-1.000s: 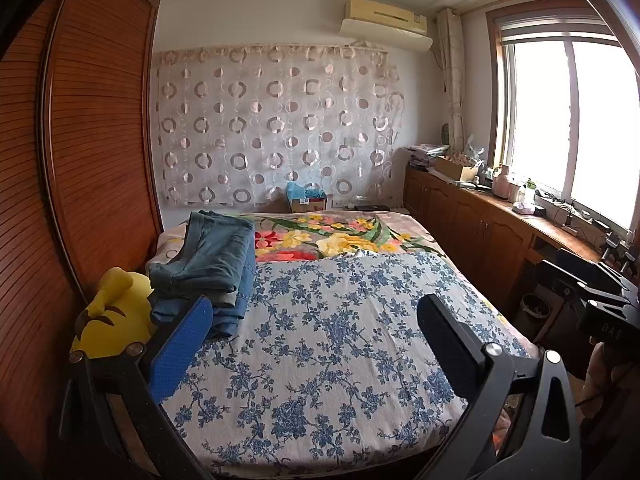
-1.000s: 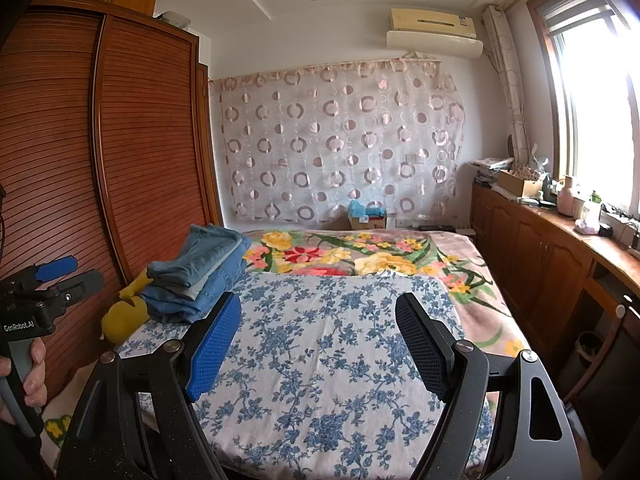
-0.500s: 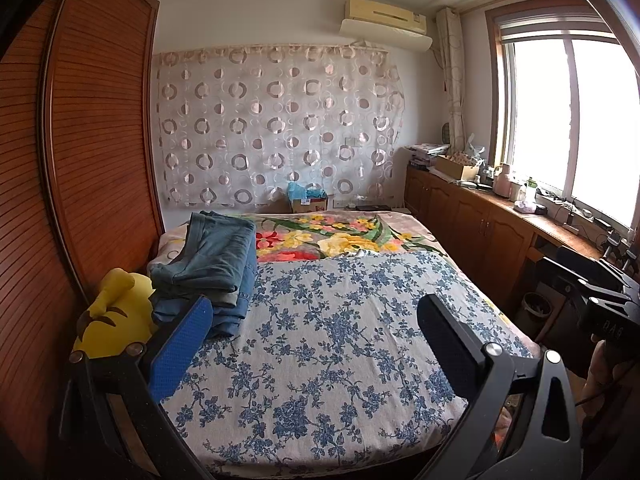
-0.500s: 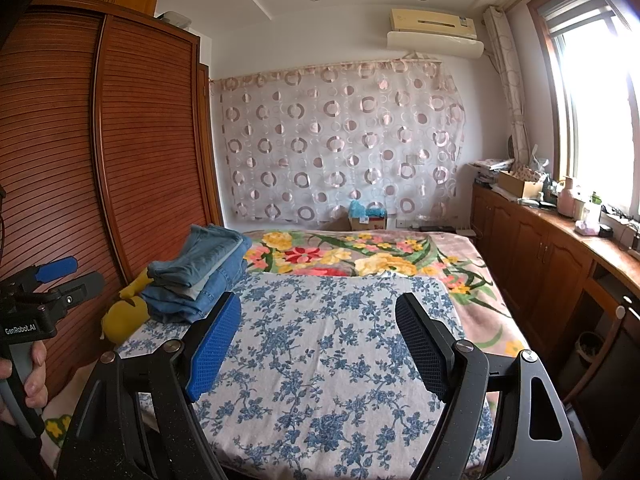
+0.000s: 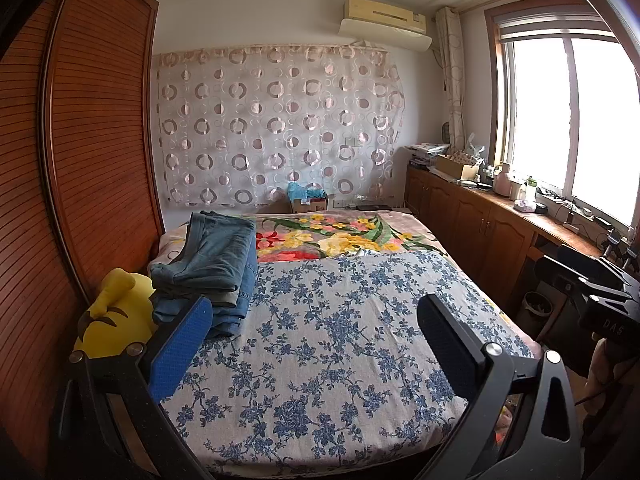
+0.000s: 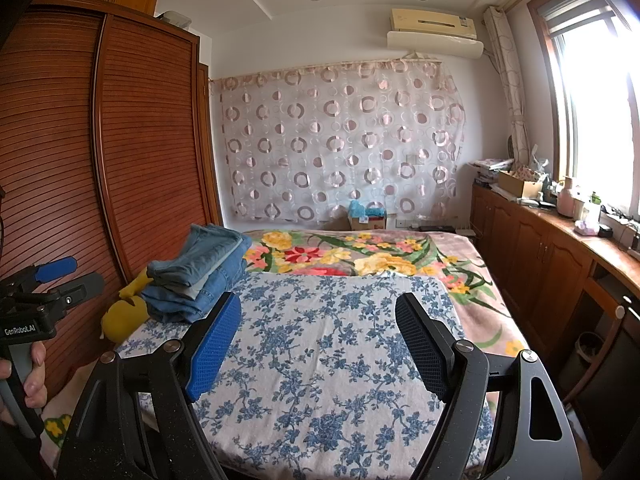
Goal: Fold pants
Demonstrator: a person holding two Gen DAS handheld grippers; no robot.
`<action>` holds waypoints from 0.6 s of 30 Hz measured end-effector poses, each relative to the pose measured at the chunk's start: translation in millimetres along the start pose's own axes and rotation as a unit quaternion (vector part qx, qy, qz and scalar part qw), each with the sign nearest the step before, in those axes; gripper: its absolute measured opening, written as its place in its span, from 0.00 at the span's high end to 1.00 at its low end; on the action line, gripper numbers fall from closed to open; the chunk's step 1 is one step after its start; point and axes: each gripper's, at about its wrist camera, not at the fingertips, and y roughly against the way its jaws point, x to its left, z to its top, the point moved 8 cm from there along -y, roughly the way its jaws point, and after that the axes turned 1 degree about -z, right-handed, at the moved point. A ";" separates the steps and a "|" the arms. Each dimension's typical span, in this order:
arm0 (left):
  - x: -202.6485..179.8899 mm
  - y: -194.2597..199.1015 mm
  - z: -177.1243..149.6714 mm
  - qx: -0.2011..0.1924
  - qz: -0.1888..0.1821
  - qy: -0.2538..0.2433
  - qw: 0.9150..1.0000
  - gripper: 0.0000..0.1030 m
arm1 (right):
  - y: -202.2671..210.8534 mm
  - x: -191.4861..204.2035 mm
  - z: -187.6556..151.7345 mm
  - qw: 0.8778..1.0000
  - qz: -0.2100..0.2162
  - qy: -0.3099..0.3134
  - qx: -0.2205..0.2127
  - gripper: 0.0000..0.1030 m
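Both the left tool (image 5: 312,320) and right tool (image 6: 318,322) hover over the bed (image 5: 320,340), tilted slightly down, jaws wide and empty; folded jeans (image 5: 212,264) lie ahead.

A wide stretch of blue-flowered sheet (image 5: 340,340) is lying bare ahead of both grippers, offering open passage across the bed's middle. A stack of folded jeans (image 5: 216,268) is occupying the sheet's left edge, with a yellow plush toy (image 5: 116,316) wedged just beside it against the slatted wardrobe (image 6: 132,152). Wooden cabinets (image 6: 556,268) are hemming in the right side beyond a narrow aisle.
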 end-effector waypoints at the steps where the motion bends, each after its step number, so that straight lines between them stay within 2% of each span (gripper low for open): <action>1: 0.1 1.0 -0.3 0.000 -0.001 0.000 1.000 0.01 | -0.1 0.0 0.1 1.000 -0.001 0.000 0.000 0.21; 18: -0.7 -0.2 0.0 0.000 0.001 0.000 1.000 0.01 | -0.8 -2.3 0.5 1.000 0.000 0.001 0.001 0.21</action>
